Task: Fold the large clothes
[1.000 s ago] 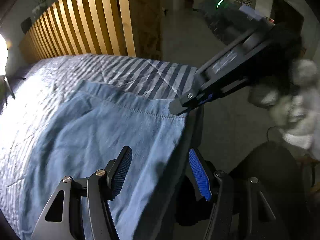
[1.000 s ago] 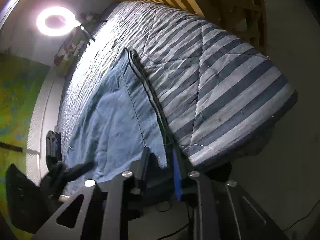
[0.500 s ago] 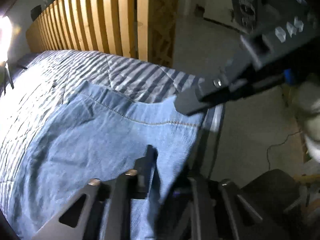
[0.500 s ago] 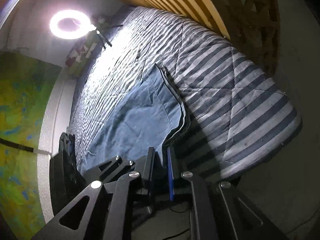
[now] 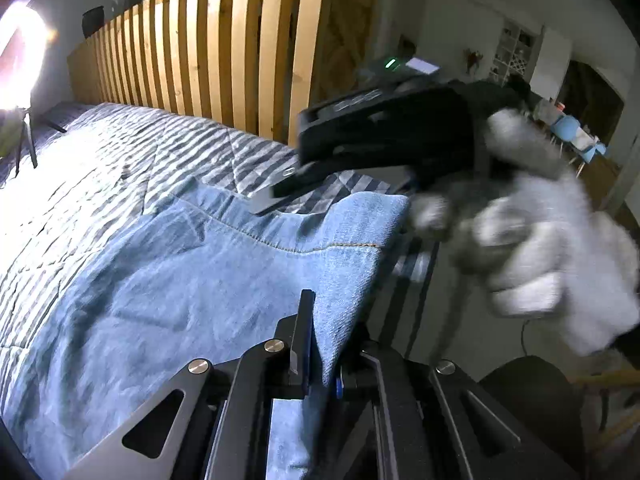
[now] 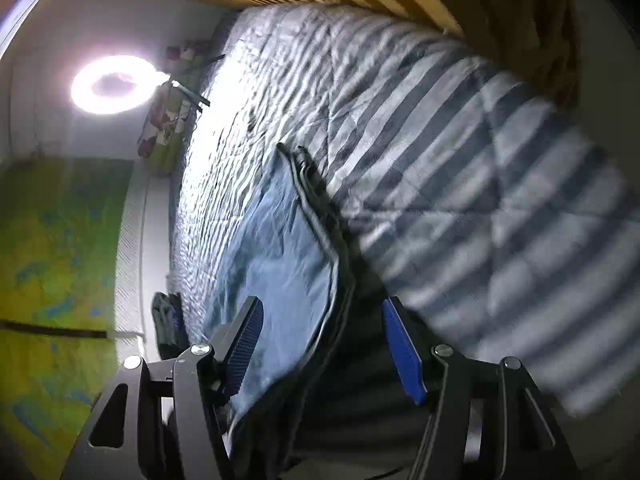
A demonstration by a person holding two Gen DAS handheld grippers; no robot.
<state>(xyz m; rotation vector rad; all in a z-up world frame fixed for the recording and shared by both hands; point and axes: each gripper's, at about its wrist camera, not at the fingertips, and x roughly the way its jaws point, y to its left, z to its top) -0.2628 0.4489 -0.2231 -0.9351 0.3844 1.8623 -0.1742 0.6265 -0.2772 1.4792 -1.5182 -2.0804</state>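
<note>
Light blue denim jeans [image 5: 180, 280] lie spread on a grey striped quilt [image 5: 120, 152]. At the bottom of the left wrist view my left gripper [image 5: 320, 320] is shut on the denim's near edge, and cloth covers its right finger. My right gripper [image 5: 280, 194] hovers blurred above the far hem, held by a hand in a white fuzzy sleeve [image 5: 540, 248]. In the right wrist view my right gripper [image 6: 324, 332] has its jaws opening. The denim's [image 6: 276, 248] dark folded edge runs between the blue pads [image 6: 402, 352] without being pressed.
A wooden slatted headboard [image 5: 200, 52] rises behind the bed. A ring light [image 6: 112, 84] on a stand glares at the bed's far side. The quilt's [image 6: 460, 160] edge drops to bare floor [image 5: 452, 320] on the right. Something dark [image 6: 166, 320] sits at the bed's edge.
My left gripper closed on the denim's near edge. My right gripper, shut on the hem before, has opened, let the cloth go and pulled away from the corner.
</note>
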